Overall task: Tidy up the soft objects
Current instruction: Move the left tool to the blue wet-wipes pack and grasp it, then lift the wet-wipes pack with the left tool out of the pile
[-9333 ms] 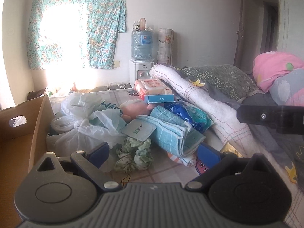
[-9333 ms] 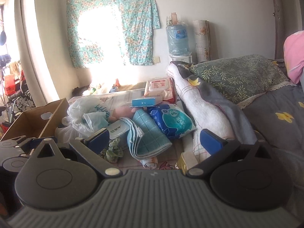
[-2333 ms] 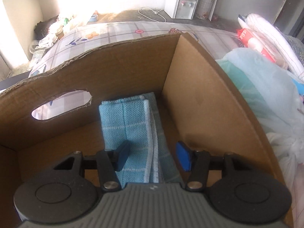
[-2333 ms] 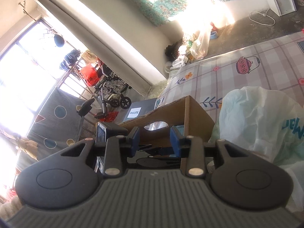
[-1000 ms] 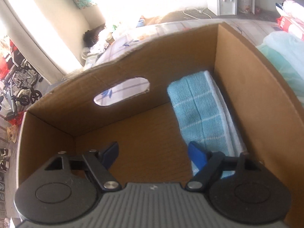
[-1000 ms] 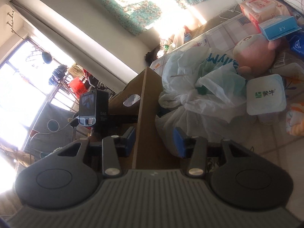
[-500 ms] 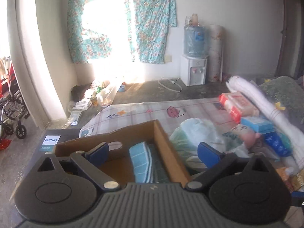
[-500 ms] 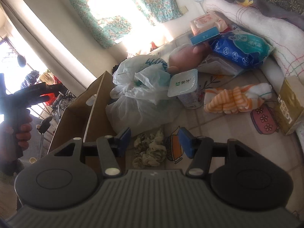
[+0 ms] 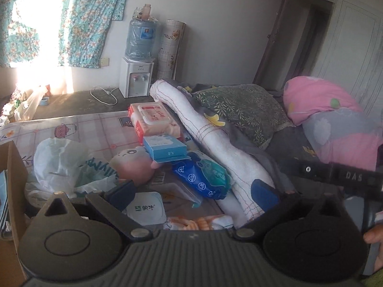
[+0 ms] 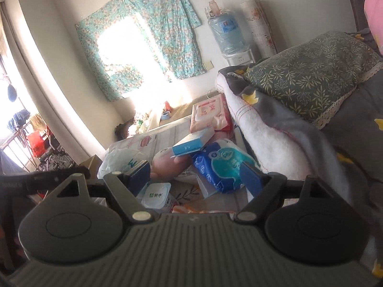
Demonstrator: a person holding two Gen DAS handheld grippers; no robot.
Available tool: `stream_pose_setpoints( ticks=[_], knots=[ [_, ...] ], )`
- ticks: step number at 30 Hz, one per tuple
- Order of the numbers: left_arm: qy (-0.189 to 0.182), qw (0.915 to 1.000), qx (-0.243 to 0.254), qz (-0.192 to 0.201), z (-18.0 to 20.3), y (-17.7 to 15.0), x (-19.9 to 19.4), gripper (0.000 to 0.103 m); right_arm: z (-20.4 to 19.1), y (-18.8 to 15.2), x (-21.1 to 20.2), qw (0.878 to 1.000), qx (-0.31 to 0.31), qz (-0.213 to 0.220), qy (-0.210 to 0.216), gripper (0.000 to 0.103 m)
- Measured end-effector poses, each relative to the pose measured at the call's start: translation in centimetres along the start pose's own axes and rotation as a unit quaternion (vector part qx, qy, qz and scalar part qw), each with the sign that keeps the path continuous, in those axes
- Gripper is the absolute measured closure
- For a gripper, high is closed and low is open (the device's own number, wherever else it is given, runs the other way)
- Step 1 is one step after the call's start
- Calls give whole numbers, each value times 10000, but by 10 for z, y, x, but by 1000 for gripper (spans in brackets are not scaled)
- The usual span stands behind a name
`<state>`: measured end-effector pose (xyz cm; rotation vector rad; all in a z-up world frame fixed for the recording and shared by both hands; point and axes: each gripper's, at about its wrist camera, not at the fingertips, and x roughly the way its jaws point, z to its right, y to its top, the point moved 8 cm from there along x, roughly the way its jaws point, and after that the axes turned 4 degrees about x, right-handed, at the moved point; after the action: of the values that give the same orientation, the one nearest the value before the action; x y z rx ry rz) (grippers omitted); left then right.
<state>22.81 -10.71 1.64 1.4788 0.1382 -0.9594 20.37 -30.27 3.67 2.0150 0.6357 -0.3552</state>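
Observation:
My left gripper point(image 9: 192, 192) stands wide open and empty over the pile on the bed. Below it lie a pink plush toy point(image 9: 134, 165), a blue wipes pack point(image 9: 201, 179) and an orange-striped cloth point(image 9: 198, 222). A sliver of the blue towel point(image 9: 2, 191) shows inside the cardboard box point(image 9: 14, 167) at the far left. My right gripper point(image 10: 194, 175) hovers over the same pile, its jaws opening with nothing pressed between them. The plush toy point(image 10: 167, 165) and wipes pack point(image 10: 222, 165) lie beyond its fingertips.
A white plastic bag point(image 9: 62, 162) sits beside the box. A yogurt tub point(image 9: 146, 209), a blue carton point(image 9: 165, 147) and pink wipes packs point(image 9: 153, 117) crowd the pile. A rolled white blanket point(image 9: 215, 138) and pillows bound the right side.
The left view swung out of the box, leaving the blue towel inside, and now faces the pile. The right gripper came over the pile too, and its jaws widened.

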Motion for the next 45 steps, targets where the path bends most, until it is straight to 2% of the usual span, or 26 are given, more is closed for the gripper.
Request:
stream_pose_setpoints(
  ticks=[4, 7, 16, 23, 26, 33, 36, 38, 41, 45],
  knots=[
    [-59, 10000, 39, -38, 11, -12, 38, 4, 24, 26, 32, 9985, 442, -239, 200, 21],
    [-88, 10000, 22, -21, 7, -17, 60, 5, 34, 34, 65, 9965, 641, -492, 226, 22],
    [-261, 9992, -300, -10, -7, -12, 90, 15, 36, 33, 161, 9916, 503, -1177, 169, 27],
    [-516, 9977, -330, -293, 6, -11, 126, 46, 60, 33, 228, 9827, 838, -1650, -65, 35],
    [-572, 9967, -364, -456, 9, -12, 143, 52, 69, 32, 248, 9795, 887, -1796, -233, 38],
    [-561, 9918, -781, -840, 2, -22, 172, 62, 66, 28, 265, 9753, 535, -2088, -477, 38],
    [-596, 9903, -919, -859, -2, -24, 175, 63, 68, 19, 266, 9687, 785, -2321, -406, 37],
    [-610, 9902, -917, -861, -3, -25, 174, 63, 68, 15, 264, 9633, 1066, -2451, -245, 36],
    [-559, 9902, -932, -876, -5, -25, 175, 56, 59, 13, 252, 9619, 1145, -2480, -93, 35],
    [-424, 9906, -972, -867, -3, -21, 174, 52, 59, 7, 244, 9619, 1227, -2444, -1, 36]
  ],
)
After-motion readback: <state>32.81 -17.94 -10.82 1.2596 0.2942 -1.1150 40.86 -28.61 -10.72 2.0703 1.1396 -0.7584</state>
